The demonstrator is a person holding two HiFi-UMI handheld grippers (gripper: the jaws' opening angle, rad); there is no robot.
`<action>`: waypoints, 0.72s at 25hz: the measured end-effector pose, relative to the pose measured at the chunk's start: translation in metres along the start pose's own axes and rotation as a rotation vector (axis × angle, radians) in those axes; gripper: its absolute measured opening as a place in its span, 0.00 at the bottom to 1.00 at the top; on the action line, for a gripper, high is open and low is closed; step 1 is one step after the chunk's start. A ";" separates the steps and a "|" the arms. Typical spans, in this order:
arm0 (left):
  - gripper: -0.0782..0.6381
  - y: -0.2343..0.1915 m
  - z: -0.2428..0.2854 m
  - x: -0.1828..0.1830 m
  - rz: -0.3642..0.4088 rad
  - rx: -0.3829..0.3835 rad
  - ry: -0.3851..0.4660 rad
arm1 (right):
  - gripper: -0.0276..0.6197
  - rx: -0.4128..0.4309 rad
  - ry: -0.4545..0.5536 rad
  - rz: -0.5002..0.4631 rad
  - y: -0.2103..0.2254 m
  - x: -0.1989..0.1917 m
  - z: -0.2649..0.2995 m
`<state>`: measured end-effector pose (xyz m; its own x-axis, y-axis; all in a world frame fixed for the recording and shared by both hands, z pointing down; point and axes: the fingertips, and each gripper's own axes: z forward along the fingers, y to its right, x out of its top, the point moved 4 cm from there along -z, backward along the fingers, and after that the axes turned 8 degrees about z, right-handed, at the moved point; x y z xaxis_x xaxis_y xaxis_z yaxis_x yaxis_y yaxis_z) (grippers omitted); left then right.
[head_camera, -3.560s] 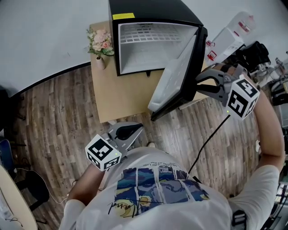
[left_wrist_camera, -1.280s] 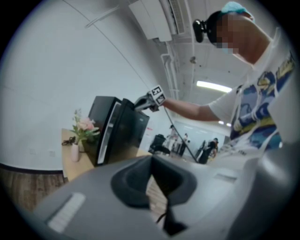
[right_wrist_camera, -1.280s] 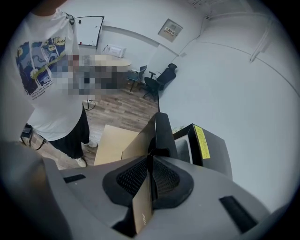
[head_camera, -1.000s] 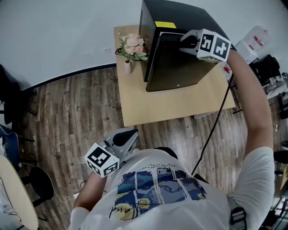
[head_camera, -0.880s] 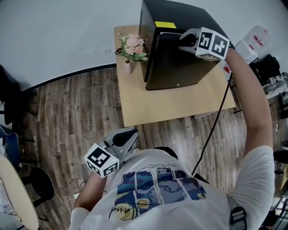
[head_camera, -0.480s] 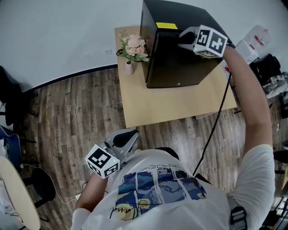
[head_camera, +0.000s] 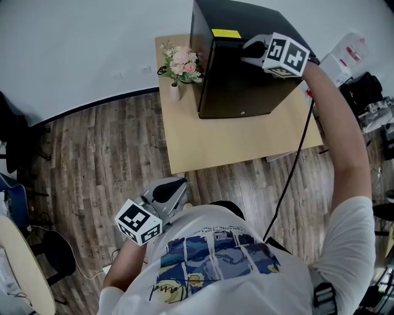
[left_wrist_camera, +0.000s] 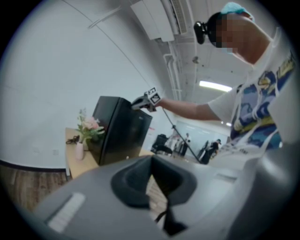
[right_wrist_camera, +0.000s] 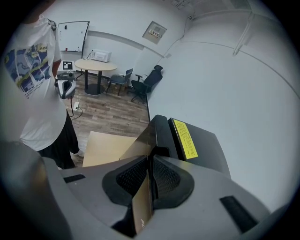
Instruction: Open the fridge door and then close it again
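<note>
A wood-plank floor (head_camera: 98,160) runs under a pale wall (head_camera: 74,43). A light wooden table (head_camera: 234,144) stands against that wall. On its far half stands a black mini fridge (head_camera: 246,18), its glossy fridge door (head_camera: 237,89) lying flush against the cabinet and facing the person.

The person, in a white printed T-shirt (head_camera: 215,264), stretches the right arm out over the table. The right gripper (head_camera: 245,53) rests at the top front edge of the door. In the right gripper view its jaws are drawn together to a thin slit, nothing clamped between them, and their tips lie against the upper edge of the door (right_wrist_camera: 140,140). Its marker cube (head_camera: 285,55) sits just behind, and a black cable (head_camera: 289,184) hangs from it towards the floor.

The left gripper (head_camera: 182,184) is held low by the person's waist, well apart from the fridge. Its jaws are also closed and empty.

A small vase of pink flowers (head_camera: 180,66) stands on the table just left of the fridge. A yellow label (head_camera: 226,33) lies on the fridge's top near the front edge.
</note>
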<state>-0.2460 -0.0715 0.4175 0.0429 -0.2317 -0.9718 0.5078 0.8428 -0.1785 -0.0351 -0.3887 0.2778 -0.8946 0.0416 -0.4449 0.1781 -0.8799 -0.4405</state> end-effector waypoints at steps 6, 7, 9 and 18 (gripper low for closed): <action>0.12 0.006 -0.001 -0.003 -0.003 -0.006 -0.003 | 0.11 -0.067 0.033 0.005 -0.002 -0.002 0.000; 0.12 0.007 -0.001 -0.004 -0.004 -0.008 -0.004 | 0.11 -0.078 0.039 0.009 -0.003 -0.002 0.000; 0.12 0.009 -0.001 -0.004 -0.005 -0.011 -0.006 | 0.11 -0.099 0.053 0.019 -0.004 -0.003 0.000; 0.12 0.016 0.004 -0.012 -0.012 -0.052 -0.024 | 0.13 -0.320 0.200 0.082 -0.009 -0.009 0.002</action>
<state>-0.2347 -0.0574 0.4273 0.0583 -0.2532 -0.9657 0.4629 0.8639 -0.1985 -0.0299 -0.3818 0.2872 -0.7800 0.0965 -0.6183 0.3930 -0.6933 -0.6040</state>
